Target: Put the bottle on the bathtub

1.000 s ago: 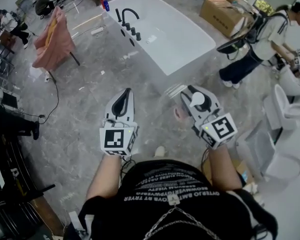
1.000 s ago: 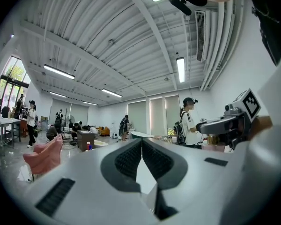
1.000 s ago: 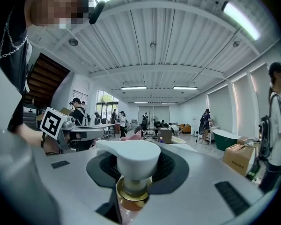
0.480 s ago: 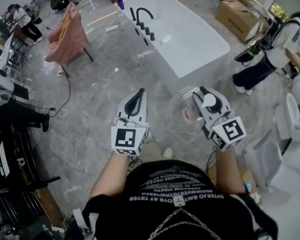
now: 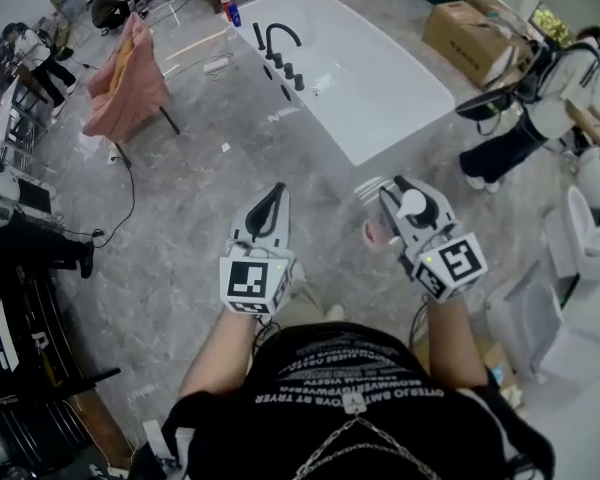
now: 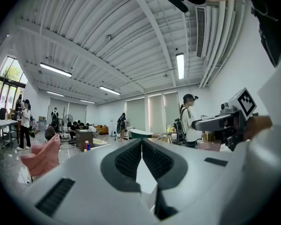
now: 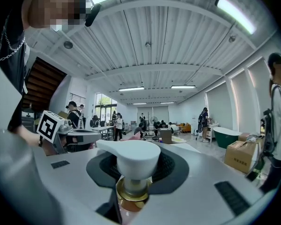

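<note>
At the upper centre of the head view, the long white rectangular bathtub (image 5: 380,88) stands on the grey marbled floor (image 5: 200,168), well apart from both grippers. Lower down, the left gripper (image 5: 277,193) has its jaws together, with nothing between them. The right gripper (image 5: 395,186), jaws partly apart, is clamped on the pink pump bottle (image 5: 378,232), carried above the floor. Only the right gripper view shows the gold collar (image 7: 131,191) beneath the white pump head (image 7: 131,156).

Left forearm (image 5: 220,353) and right forearm (image 5: 450,333) reached forward, side by side. Left tongs (image 5: 277,194) pointed level, jaws pressed together, nothing between them. Right tongs (image 5: 404,190) pointed near level, jaws clamped on the bottle (image 7: 132,159) at its pump top.
</note>
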Demonstrator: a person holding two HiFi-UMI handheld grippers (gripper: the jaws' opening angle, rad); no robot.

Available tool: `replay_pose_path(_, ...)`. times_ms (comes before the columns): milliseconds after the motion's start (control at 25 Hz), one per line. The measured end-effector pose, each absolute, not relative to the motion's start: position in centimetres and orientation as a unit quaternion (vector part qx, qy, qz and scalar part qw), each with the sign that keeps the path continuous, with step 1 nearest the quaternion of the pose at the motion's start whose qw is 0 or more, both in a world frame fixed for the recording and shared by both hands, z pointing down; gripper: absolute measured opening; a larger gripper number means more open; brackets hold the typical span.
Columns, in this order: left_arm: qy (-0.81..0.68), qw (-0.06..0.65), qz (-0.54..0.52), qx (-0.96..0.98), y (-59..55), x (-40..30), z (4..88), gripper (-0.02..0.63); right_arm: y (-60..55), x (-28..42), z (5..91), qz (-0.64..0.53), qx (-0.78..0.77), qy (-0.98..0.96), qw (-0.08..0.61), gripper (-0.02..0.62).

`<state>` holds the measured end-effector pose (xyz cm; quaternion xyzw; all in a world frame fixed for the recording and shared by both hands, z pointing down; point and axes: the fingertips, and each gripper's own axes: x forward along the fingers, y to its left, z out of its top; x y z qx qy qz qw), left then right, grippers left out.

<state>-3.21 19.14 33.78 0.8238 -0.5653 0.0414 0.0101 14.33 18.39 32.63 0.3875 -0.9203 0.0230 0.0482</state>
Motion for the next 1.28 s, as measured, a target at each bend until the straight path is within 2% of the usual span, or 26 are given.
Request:
replay_pose_path(840,-0.551,0.027,0.067,0.832,8.1,-7.7,34.7,0.005,8.1,9.0,32.0,0.028,0.383,-0.922,0.043,0.115)
replay_pose_path(1280,-0.531,0.011,0.055,0.846,2.6,-8.8,34.4,0.005,3.5,7.8,32.2,0.031,0.401,-0.914,0.047,0.115)
